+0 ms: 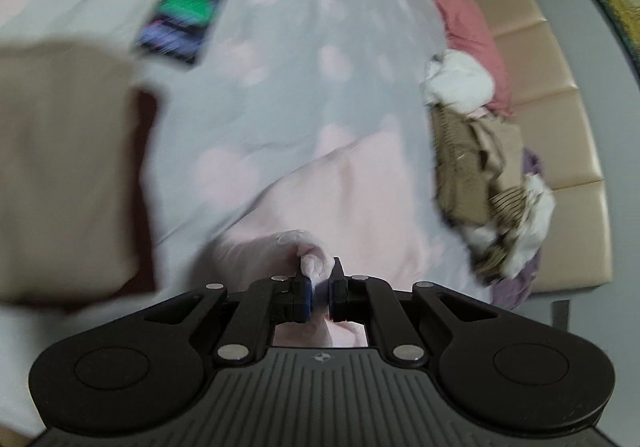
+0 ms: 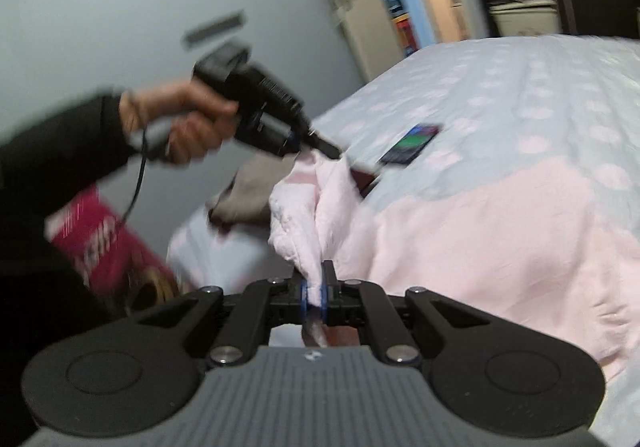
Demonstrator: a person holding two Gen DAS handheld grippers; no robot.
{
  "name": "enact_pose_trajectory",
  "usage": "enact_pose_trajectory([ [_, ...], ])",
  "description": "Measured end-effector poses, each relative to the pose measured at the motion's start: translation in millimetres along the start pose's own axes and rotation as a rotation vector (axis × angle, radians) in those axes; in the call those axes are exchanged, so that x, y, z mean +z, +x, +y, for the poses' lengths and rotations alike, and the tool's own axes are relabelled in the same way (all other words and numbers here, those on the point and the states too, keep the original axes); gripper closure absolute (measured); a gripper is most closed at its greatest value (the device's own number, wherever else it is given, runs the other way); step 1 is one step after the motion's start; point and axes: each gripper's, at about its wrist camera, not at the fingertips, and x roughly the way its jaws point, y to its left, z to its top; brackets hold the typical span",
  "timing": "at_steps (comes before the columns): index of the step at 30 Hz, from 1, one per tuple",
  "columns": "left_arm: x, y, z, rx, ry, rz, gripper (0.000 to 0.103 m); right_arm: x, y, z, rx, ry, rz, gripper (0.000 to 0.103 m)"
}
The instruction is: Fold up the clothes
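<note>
A pale pink garment (image 1: pixel 352 191) lies spread on the bed, also visible as the pink garment (image 2: pixel 500 239) in the right wrist view. My left gripper (image 1: pixel 319 279) is shut on a bunched edge of it. My right gripper (image 2: pixel 315 289) is shut on another gathered edge, lifted off the bed. In the right wrist view the left gripper (image 2: pixel 320 149) is held by a hand (image 2: pixel 192 127) and pinches the cloth's raised top, so the fabric hangs bunched between the two grippers.
The bed cover (image 1: pixel 280 7) is light blue with pink spots. A phone (image 1: pixel 184 11) with a lit screen lies on it. A folded tan pile (image 1: pixel 60 167) sits left. Loose clothes (image 1: pixel 480 151) heap along the beige headboard (image 1: pixel 560 119). A red box (image 2: pixel 100 247) stands beside the bed.
</note>
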Motion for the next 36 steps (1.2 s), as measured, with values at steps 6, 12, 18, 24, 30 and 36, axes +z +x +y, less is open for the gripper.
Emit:
enact_pose_trajectory([
  [6, 45.2, 66.8, -47.5, 0.002, 0.008, 0.008, 0.097, 32.8, -33.6, -108.9, 0.007, 0.269, -0.086, 0.095],
  [12, 83.5, 138.3, -88.5, 0.015, 0.016, 0.017, 0.097, 18.7, -40.1, -197.3, -0.015, 0.482, -0.12, 0.095],
  [18, 99.5, 173.9, -105.1, -0.062, 0.028, -0.067, 0.097, 1.6, -45.3, -247.0, -0.033, 0.615, -0.214, 0.095],
  [24, 103.1, 210.8, -94.0, -0.013, 0.0, -0.029, 0.071, -12.9, -34.3, -260.3, -0.19, 0.66, -0.19, 0.095],
  [30, 96.9, 186.4, -75.9, -0.094, 0.046, -0.083, 0.059, -21.0, -21.3, -263.8, -0.393, 0.656, -0.133, 0.081],
  [36, 73.7, 126.8, -68.7, 0.057, 0.338, -0.21, 0.041, -23.5, -43.0, -237.2, -0.48, 0.725, -0.198, 0.036],
])
